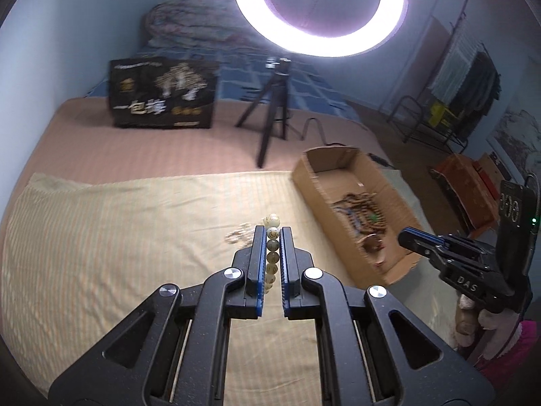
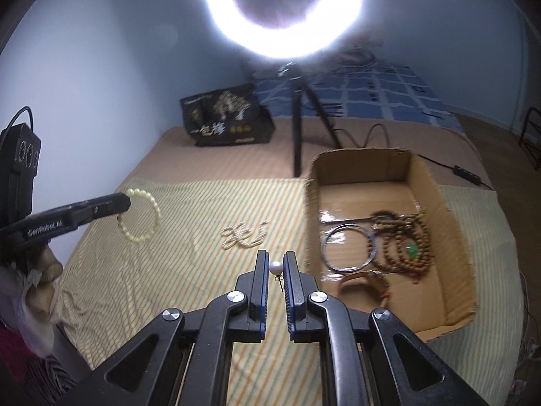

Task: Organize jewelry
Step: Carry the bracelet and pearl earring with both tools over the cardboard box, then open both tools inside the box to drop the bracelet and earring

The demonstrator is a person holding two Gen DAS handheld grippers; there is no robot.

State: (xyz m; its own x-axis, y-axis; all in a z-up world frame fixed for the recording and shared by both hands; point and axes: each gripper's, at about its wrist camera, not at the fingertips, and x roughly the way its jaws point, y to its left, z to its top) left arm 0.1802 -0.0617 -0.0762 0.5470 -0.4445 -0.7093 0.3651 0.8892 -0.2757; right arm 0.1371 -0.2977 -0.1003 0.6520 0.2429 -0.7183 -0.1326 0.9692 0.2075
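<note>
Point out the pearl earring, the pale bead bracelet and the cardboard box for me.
pearl earring (image 2: 275, 267), right wrist view, on the round pearl.
pale bead bracelet (image 2: 156, 207), right wrist view, on a bead at its right side.
cardboard box (image 2: 363, 162), right wrist view, on the far inner wall.

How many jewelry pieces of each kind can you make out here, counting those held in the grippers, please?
Pale bead bracelet: 1
Pearl earring: 1
Small pale bead strand: 1
Metal bangle: 1
Brown bangle: 1
Tangled brown bead strands: at least 1; the number cannot be told
Total: at least 6
</note>
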